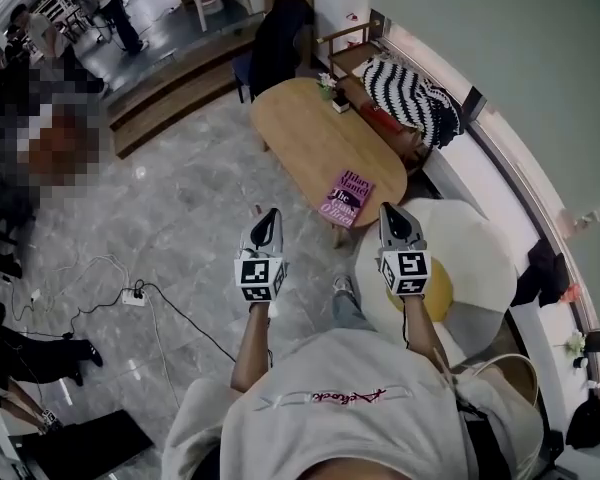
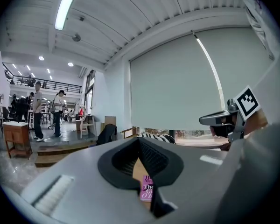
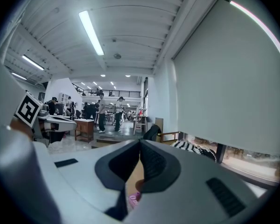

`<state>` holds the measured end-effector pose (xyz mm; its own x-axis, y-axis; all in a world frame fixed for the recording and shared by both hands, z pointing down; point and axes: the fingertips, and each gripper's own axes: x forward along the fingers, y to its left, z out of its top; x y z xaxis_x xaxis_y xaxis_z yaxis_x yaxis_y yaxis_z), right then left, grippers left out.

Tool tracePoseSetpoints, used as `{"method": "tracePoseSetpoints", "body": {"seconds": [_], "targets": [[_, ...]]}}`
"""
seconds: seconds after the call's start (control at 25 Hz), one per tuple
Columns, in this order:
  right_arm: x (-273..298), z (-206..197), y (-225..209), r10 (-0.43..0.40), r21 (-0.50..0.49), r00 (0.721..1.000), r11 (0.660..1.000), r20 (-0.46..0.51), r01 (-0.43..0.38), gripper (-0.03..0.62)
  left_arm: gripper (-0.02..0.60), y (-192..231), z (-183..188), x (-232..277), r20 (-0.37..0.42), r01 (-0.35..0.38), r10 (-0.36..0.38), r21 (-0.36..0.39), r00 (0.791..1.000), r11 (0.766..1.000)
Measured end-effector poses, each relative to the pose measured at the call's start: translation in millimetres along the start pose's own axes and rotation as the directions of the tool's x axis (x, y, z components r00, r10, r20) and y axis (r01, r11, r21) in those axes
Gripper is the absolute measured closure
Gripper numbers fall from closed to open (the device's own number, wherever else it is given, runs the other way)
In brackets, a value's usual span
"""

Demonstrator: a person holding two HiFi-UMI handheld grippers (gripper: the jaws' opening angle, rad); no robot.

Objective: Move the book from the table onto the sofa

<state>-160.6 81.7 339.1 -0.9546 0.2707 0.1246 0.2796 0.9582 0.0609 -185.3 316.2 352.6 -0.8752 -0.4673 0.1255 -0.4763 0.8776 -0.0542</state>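
Note:
A pink book [image 1: 348, 198] lies at the near end of an oval wooden table [image 1: 305, 133]. Both grippers are held side by side in front of it, apart from it and empty. The left gripper [image 1: 269, 215] is shut, short of the table's near edge; in its own view the book [image 2: 147, 190] shows through the gap below the closed jaws. The right gripper [image 1: 390, 212] is shut too, just right of the book; a sliver of the book [image 3: 133, 199] shows below its jaws. The white sofa [image 1: 472, 173] runs along the window at the right, with a black-and-white striped cushion [image 1: 412, 98] on it.
A round white seat with a yellow cushion [image 1: 480, 258] stands right of the right gripper. A small plant [image 1: 328, 86] is at the table's far end, with a dark-draped chair [image 1: 280, 43] behind. A power strip with cables [image 1: 132, 296] lies on the floor at left. People stand beyond wooden steps [image 1: 170, 93].

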Motion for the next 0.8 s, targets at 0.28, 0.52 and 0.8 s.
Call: {"method": "tracePoseSetpoints", "body": {"seconds": [0.28, 0.52, 0.8], "targets": [[69.5, 4.9, -34.7, 0.026, 0.006, 0.999, 1.000, -0.021, -0.026, 0.585, 0.572, 17.0, 8.2, 71.7, -0.028, -0.005, 0.005, -0.011, 1.000, 1.000], [122.0, 7.7, -71.8, 0.034, 0.010, 0.999, 0.999, -0.032, -0.033, 0.585, 0.572, 25.3, 12.7, 135.7, -0.044, -0.001, 0.000, -0.013, 0.999, 1.000], [177.3, 4.9, -112.2, 0.044, 0.012, 0.998, 0.999, -0.045, -0.043, 0.585, 0.572, 39.1, 16.3, 206.8, -0.056, -0.003, 0.002, -0.013, 0.998, 1.000]]}}
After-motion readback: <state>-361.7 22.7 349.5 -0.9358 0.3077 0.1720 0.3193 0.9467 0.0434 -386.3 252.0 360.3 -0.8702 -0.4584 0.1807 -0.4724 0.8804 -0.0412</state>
